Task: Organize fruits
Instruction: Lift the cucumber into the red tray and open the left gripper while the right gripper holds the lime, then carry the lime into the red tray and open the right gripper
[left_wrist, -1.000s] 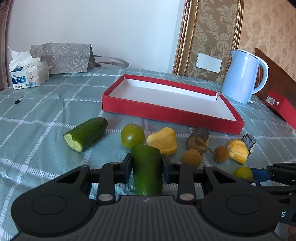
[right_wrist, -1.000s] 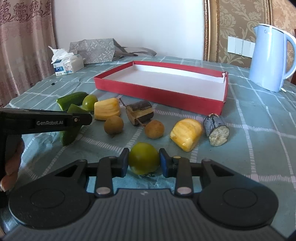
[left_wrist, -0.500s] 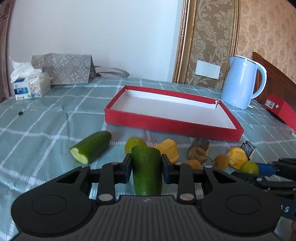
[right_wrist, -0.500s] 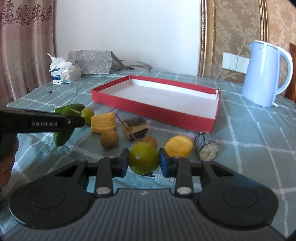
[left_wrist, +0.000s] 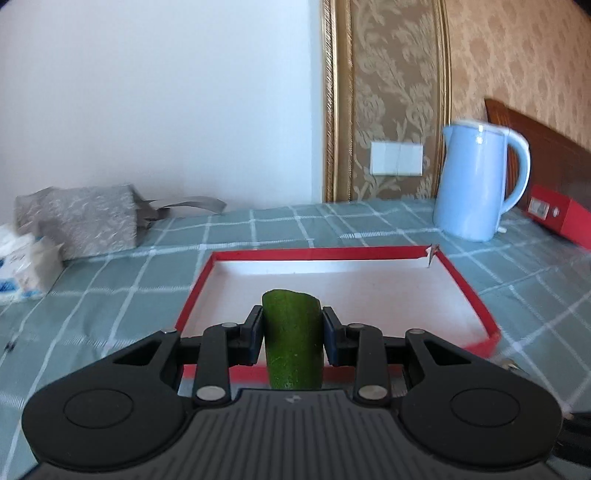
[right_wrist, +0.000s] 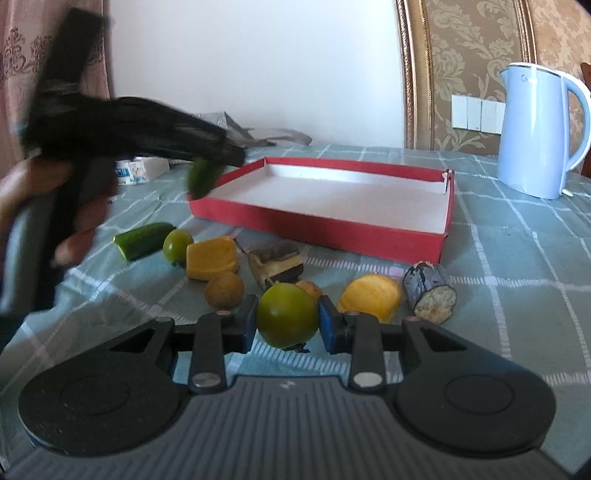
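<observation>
Gripping a cucumber piece (left_wrist: 291, 343) over the red tray (left_wrist: 476, 302), left gripper (left_wrist: 291, 338), right gripper (right_wrist: 287, 320) clamping a green fruit (right_wrist: 287, 314).

Plain white wall (left_wrist: 166, 92) behind; gold-framed damask wallpaper panel (left_wrist: 399, 92) to the right, with a white switch plate (left_wrist: 396, 158). Pink patterned curtain (right_wrist: 14, 66) far left, perhaps over a window. Counter draped in teal checked cloth (left_wrist: 110, 280). Dark wooden headboard (left_wrist: 546, 147) at right. Bright daylight.

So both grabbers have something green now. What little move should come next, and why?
Probably lower the left gripper a little and let go. Its jaws clamp a cucumber piece held over the near corner of the red tray, whose white floor looks bare. The right gripper holds a green round fruit above the table.
</observation>
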